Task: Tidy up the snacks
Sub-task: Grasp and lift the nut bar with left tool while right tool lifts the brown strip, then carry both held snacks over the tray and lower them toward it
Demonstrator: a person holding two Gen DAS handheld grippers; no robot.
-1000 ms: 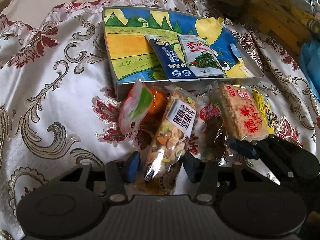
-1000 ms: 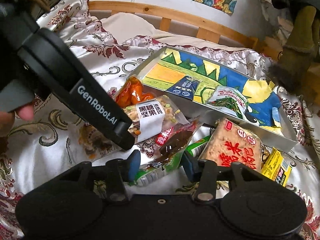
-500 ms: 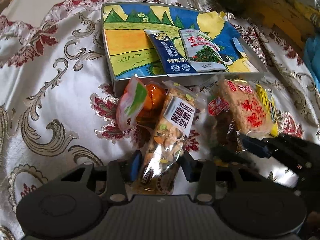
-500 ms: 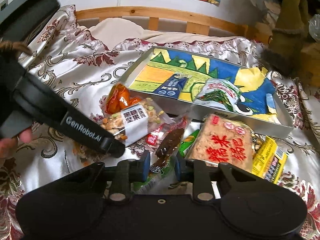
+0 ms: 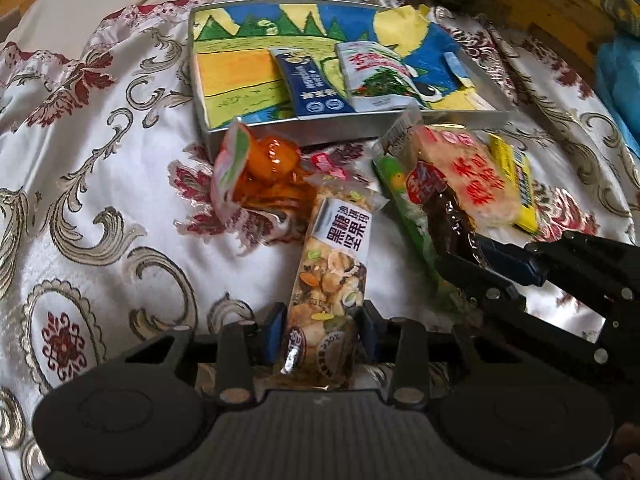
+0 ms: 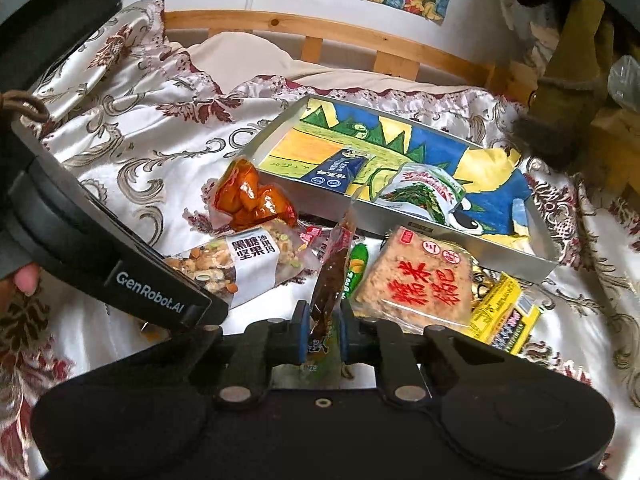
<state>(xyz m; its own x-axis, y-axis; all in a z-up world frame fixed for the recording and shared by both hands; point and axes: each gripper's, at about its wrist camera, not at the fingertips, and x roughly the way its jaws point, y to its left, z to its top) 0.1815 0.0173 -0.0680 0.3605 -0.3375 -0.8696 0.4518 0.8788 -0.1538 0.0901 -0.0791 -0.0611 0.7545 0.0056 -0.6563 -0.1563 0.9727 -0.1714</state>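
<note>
My left gripper [image 5: 320, 334] is shut on the near end of a clear nut bar packet [image 5: 334, 252]; it also shows in the right wrist view [image 6: 244, 262]. My right gripper [image 6: 324, 334] is shut on a dark brown snack packet [image 6: 330, 276] and tilts it up off the cloth. A painted metal tray [image 5: 240, 130] holds a blue sachet [image 5: 310, 86] and a white-green pouch [image 5: 376, 76]. An orange snack bag [image 5: 264, 168], a rice cake pack [image 6: 416, 280] and a yellow packet [image 6: 502, 312] lie in front of the tray.
Everything lies on a bed with a white, gold and red patterned cover [image 5: 100, 184]. A wooden headboard [image 6: 360, 46] runs behind the tray. Boxes and bags [image 5: 560, 8] are piled at the right. A green wrapper [image 6: 356, 266] lies under the brown packet.
Both grippers have closed: the left on the nut bar, the right on the brown packet. The nut bar has been drawn back toward me, and the brown packet now stands tilted up.
</note>
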